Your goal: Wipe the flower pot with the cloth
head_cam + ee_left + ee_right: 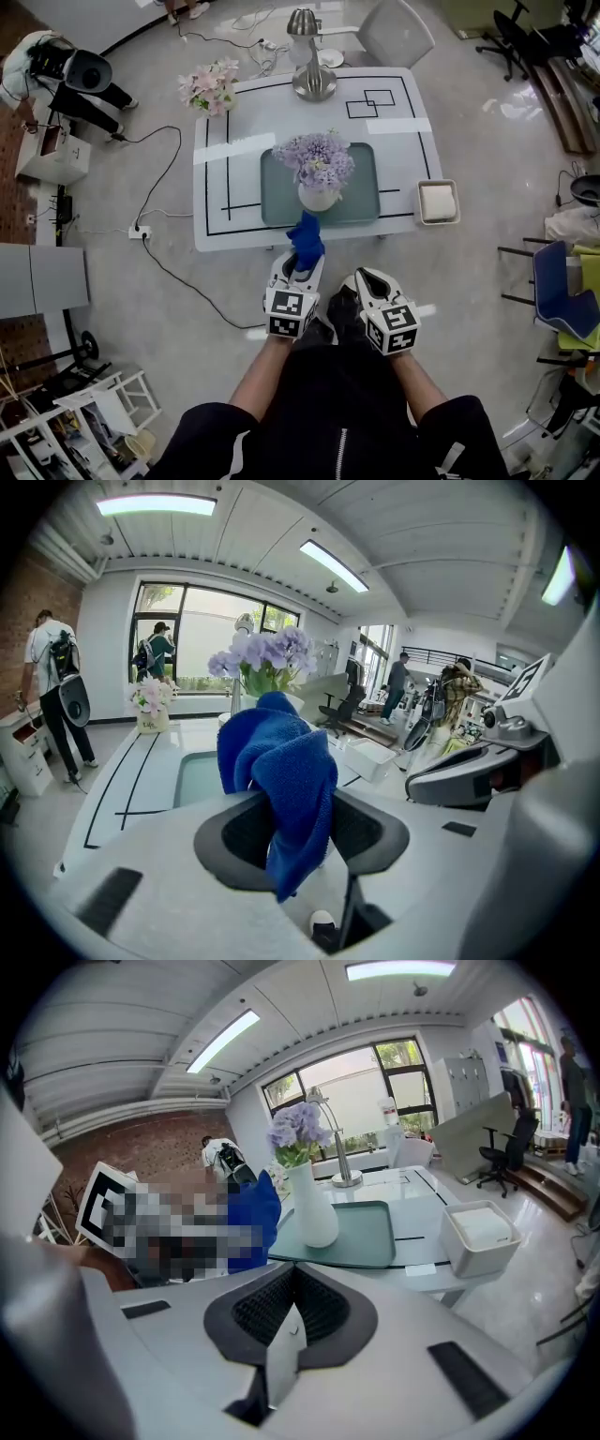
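Observation:
A white flower pot [319, 197] with purple flowers [319, 157] stands on a teal tray [364, 192] on the white table [234, 187]. My left gripper [302, 261] hovers just off the table's near edge, shut on a blue cloth [306, 240] that reaches up toward the pot. In the left gripper view the cloth [281, 775] hangs between the jaws of the left gripper [300, 829] and hides most of the pot; the flowers [267, 656] show above it. My right gripper [364, 278] sits beside the left one, shut and empty. The right gripper view shows the right gripper [292, 1288], the pot [311, 1208] and the cloth [251, 1222].
A white square box [438, 201] sits at the table's right edge. At the table's far side stand a pink flower arrangement [210, 86] and a metal lamp [312, 80]. A cable [164, 187] runs over the floor at left. Chairs [562, 291] stand at right.

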Action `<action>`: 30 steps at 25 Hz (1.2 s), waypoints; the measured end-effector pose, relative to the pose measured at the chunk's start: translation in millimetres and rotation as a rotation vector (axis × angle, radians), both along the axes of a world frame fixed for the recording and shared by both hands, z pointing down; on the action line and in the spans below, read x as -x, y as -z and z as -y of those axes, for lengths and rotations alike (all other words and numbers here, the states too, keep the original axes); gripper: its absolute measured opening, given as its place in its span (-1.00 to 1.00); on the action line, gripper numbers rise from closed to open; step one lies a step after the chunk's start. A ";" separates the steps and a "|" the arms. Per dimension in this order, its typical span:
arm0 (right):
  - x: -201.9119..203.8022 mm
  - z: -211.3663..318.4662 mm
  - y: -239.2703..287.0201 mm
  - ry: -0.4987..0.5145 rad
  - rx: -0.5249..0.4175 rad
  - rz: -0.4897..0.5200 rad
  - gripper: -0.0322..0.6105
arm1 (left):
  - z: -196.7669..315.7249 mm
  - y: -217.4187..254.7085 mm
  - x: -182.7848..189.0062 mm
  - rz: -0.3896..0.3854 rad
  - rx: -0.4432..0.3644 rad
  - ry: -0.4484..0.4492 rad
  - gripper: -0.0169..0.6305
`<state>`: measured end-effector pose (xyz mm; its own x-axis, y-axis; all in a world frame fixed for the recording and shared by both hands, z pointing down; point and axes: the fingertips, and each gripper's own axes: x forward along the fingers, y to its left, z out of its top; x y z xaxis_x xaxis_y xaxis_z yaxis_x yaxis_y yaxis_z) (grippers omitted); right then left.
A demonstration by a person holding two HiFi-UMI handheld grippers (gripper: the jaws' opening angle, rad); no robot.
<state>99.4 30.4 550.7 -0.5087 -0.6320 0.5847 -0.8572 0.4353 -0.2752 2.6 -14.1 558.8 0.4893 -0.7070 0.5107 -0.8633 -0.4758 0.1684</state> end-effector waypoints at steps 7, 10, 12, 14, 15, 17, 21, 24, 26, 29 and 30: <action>40.9 -39.8 10.3 0.033 -0.046 -0.013 -0.88 | -45.4 2.7 36.9 -0.021 -0.026 0.018 -0.46; 55.1 -60.3 13.5 0.044 -0.063 -0.011 -0.88 | -67.4 6.2 46.1 -0.019 -0.038 0.010 -0.46; 62.1 -73.9 16.2 0.048 -0.074 -0.013 -0.88 | -83.6 9.0 49.8 -0.021 -0.042 0.004 -0.46; 67.1 -86.8 17.9 0.049 -0.079 -0.017 -0.88 | -100.3 10.7 52.0 -0.025 -0.041 -0.004 -0.46; 68.9 -92.6 18.0 0.049 -0.080 -0.019 -0.88 | -108.0 11.1 52.5 -0.026 -0.040 -0.009 -0.46; 72.5 -102.1 17.3 0.050 -0.080 -0.023 -0.88 | -121.0 11.8 53.0 -0.024 -0.038 -0.023 -0.46; 82.4 -115.6 16.0 0.058 -0.083 -0.031 -0.88 | -137.4 16.9 55.7 -0.018 -0.054 -0.046 -0.46; 89.7 -122.2 17.7 0.067 -0.089 -0.033 -0.88 | -146.7 17.5 59.3 -0.017 -0.055 -0.051 -0.46; 92.4 -123.8 19.1 0.075 -0.093 -0.034 -0.88 | -148.5 18.7 60.7 -0.015 -0.057 -0.051 -0.46; 94.4 -125.3 21.9 0.083 -0.101 -0.034 -0.88 | -148.0 24.2 61.4 -0.021 -0.072 -0.043 -0.46; 94.7 -125.4 22.9 0.083 -0.103 -0.034 -0.88 | -148.0 25.1 61.3 -0.022 -0.075 -0.043 -0.46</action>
<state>4.6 155.8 527.8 -0.5427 -0.6463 0.5365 -0.8252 0.5295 -0.1968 -58.6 133.9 533.7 0.5306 -0.7207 0.4461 -0.8382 -0.5243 0.1498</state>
